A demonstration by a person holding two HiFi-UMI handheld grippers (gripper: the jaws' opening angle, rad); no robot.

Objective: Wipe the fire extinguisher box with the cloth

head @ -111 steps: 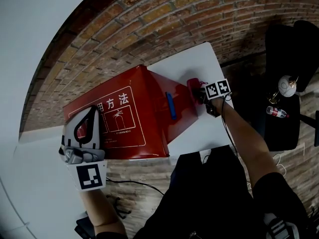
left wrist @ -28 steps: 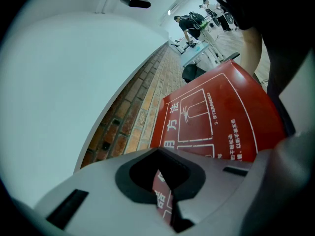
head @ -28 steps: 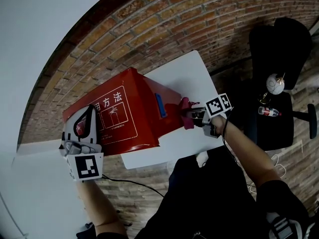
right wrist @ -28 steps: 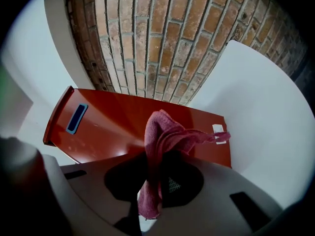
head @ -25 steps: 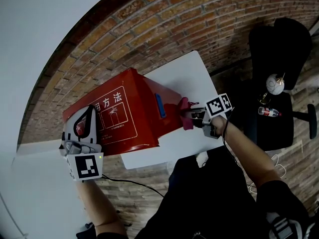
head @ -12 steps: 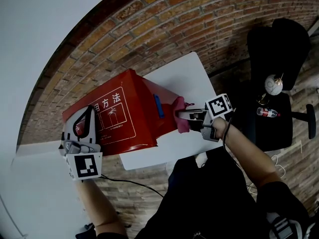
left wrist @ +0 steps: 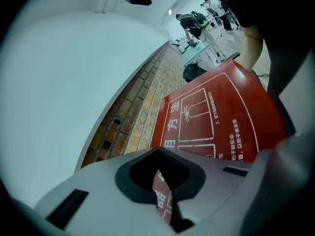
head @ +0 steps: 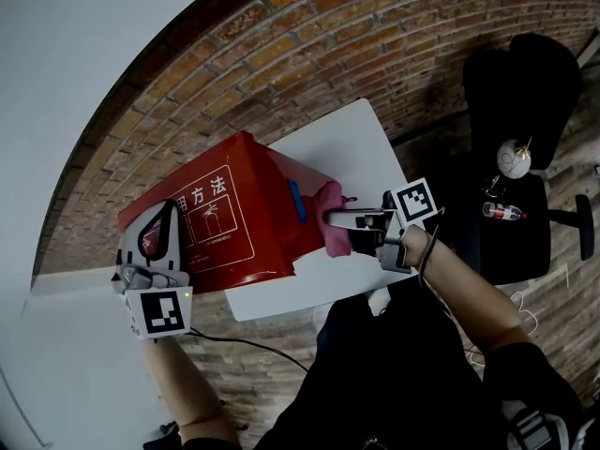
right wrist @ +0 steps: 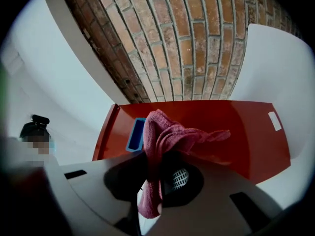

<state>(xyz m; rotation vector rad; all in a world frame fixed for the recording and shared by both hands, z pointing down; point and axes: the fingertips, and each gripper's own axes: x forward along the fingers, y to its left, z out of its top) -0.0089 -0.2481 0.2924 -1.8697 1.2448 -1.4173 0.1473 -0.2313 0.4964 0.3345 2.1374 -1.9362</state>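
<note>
One cloth (head: 334,231), head view: soft, light, floppy; pinched in the right gripper (head: 330,217) fingers; at the side of the red box (head: 225,216), next to the blue handle (head: 297,201); seems to touch.
Box, head view: big, stiff, likely heavy; lying on the white bench (head: 352,143); left gripper (head: 167,216) over its printed top.
Left gripper view: fingers pressed together, holding nothing; printed top just below.
Right gripper view: fingers squeezed on the cloth's middle; loose ends flopping; good hold for rubbing.

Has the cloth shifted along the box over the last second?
Yes. The cloth in the right gripper has slid closer to the blue handle on the red box.
</note>
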